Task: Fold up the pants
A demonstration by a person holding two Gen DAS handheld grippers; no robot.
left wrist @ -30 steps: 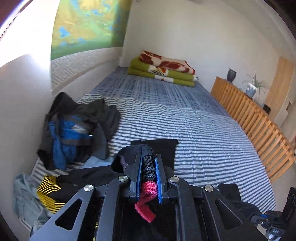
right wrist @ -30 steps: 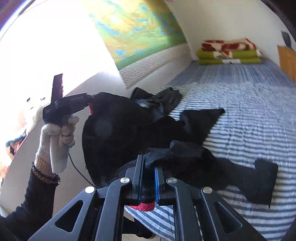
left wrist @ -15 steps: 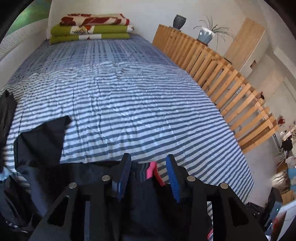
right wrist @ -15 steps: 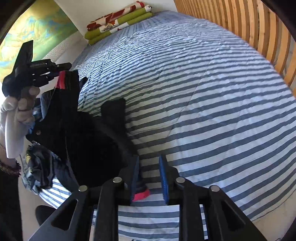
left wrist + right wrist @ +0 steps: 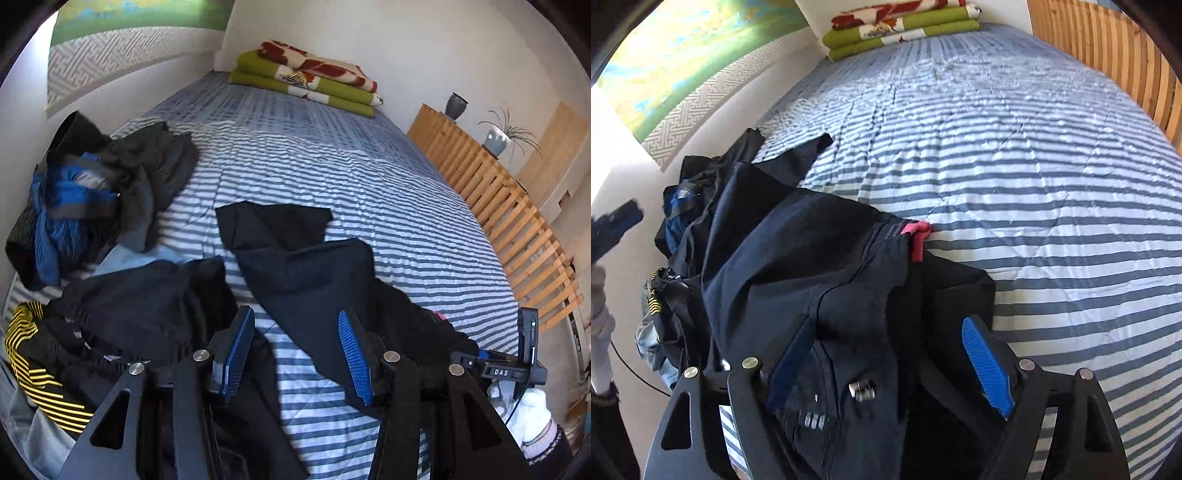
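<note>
A: How do the two claws stand?

B: The left gripper [image 5: 295,347] has just been opening; its blue pads are spread and pinch nothing. Between them lie striped cover and an edge of black cloth, which neither pad presses.

A: And the right gripper [image 5: 890,365]?

B: Its jaws have also just been opening and now stand wide. The black pants [image 5: 820,273] are slumped across the gap and over the left finger, loose; the right pad is bare. Released, then, not clenched.

A: Where are the pants on the bed?

B: Crumpled at the near end of the blue-and-white striped bedspread [image 5: 1034,177]. The waistband's pink-red tag [image 5: 916,240] lies on the stripes, and one leg [image 5: 273,225] reaches up the bed toward the folded green and red blankets [image 5: 306,77] at the far end.

A: What else lies on the bedspread?

B: A heap of dark and blue clothes [image 5: 92,195] on its wall side, with a black-and-yellow striped garment [image 5: 44,376] nearer the camera. A slatted wooden rail [image 5: 517,225] runs along the bed's other side. In the left view, the right hand's white glove [image 5: 532,417] shows low in the corner.
</note>
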